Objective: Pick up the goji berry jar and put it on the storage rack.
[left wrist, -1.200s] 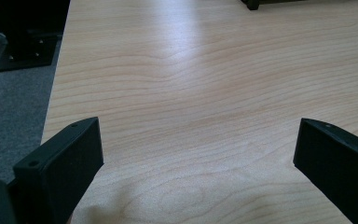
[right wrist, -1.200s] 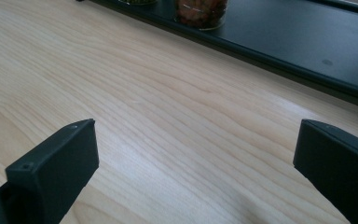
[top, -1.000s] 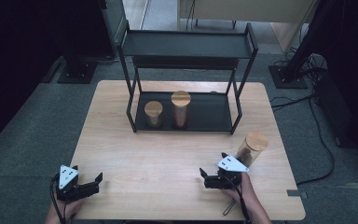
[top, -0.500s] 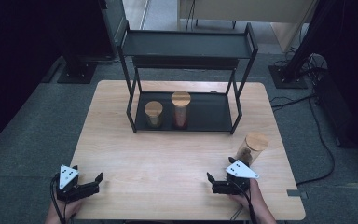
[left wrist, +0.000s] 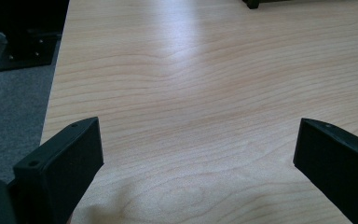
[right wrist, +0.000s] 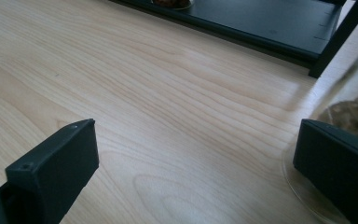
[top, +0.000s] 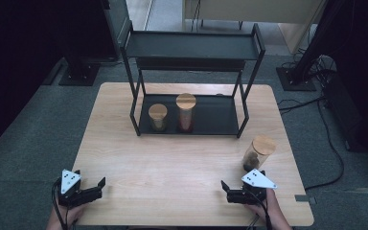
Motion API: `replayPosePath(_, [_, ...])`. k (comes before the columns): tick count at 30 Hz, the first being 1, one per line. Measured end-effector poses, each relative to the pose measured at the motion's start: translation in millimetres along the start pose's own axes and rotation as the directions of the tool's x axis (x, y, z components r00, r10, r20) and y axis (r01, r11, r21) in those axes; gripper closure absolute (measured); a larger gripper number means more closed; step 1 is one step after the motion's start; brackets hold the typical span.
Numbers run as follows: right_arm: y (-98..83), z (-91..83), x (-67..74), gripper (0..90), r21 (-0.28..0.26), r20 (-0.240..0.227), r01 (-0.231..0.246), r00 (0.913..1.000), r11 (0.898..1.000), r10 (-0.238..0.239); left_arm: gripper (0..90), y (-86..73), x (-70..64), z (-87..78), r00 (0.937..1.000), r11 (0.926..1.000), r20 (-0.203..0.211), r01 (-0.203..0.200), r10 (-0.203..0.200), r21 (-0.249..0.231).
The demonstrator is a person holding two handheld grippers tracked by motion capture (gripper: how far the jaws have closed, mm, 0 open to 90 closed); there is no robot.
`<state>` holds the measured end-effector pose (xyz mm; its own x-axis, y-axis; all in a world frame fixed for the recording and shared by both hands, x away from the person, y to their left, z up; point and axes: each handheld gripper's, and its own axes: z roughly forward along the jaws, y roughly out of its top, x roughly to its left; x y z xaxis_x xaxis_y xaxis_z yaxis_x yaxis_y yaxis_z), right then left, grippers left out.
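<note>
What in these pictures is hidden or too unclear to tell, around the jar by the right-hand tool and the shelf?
- Jar on the table: in the right gripper view the frame edge and the right gripper's jaw cut it off; the lid is out of frame.
- Its dark contents: too blurred there, too small in the high view.
- Two jars on the rack: contents too small in the high view.
- Rack's lower shelf: its back part is hidden by the upper shelf.

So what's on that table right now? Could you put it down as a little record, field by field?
table: pale wood
rack: black two-level shelf at the far side
on the lower level: short jar beside tall jar, both with wooden lids
loose jar: glass jar with dark contents, on the table near the right gripper
left gripper: open, holding nothing
right gripper: open, one of its fingers beside the jar's base
</note>
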<state>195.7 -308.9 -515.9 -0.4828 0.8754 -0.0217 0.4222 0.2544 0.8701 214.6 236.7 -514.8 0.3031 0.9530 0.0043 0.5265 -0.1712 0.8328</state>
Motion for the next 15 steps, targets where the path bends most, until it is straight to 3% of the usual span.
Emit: replayPosePath(15, [-12.2, -18.8, -21.9, 0.0, 0.006, 0.027, -0.023, 0.9994, 1.000, 0.022, 1.5, 0.2, 0.1, 0.3, 1.0000, 1.0000, 0.004, -0.002, 0.002, 0.003])
